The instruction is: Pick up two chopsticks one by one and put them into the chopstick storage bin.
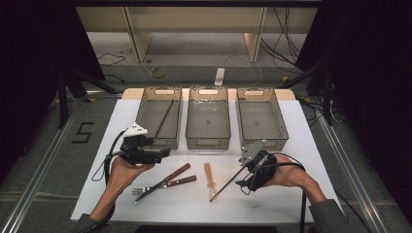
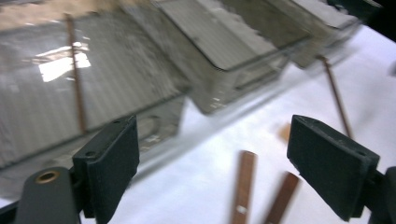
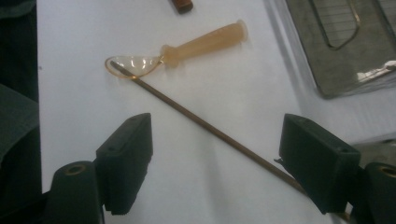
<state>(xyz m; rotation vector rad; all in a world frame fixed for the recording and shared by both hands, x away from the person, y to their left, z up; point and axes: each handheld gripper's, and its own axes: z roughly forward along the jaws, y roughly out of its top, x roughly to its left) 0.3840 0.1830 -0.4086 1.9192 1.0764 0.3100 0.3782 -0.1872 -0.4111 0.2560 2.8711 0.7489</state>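
- Our left gripper [image 1: 154, 154] hovers just in front of the left bin [image 1: 145, 114], jaws spread wide with nothing between them.
- One brown chopstick [image 1: 164, 118] lies slanted inside that left bin, released.
- In the left gripper view the bin wall stands close ahead of the jaws, and two wooden handles lie on the white mat below them.
- Our right gripper [image 1: 241, 178] sits over the right part of the white mat [image 1: 116, 194], jaws apart. A second chopstick [image 1: 227, 184] runs between them; in the right gripper view it passes under the right pad, and we cannot tell whether the pad touches it.
- The far tip of this chopstick rests on the bowl of a translucent amber spoon [image 3: 187, 49], so the spoon lies right in its way.
- Between our two hands lie a fork [image 1: 167, 185] and a knife [image 1: 163, 179] with brown wooden handles, crossing each other, well apart from the spoon.
- The middle bin [image 1: 208, 141] and the right bin [image 1: 279, 131] stand side by side beyond the cutlery, near the right gripper's top plate.
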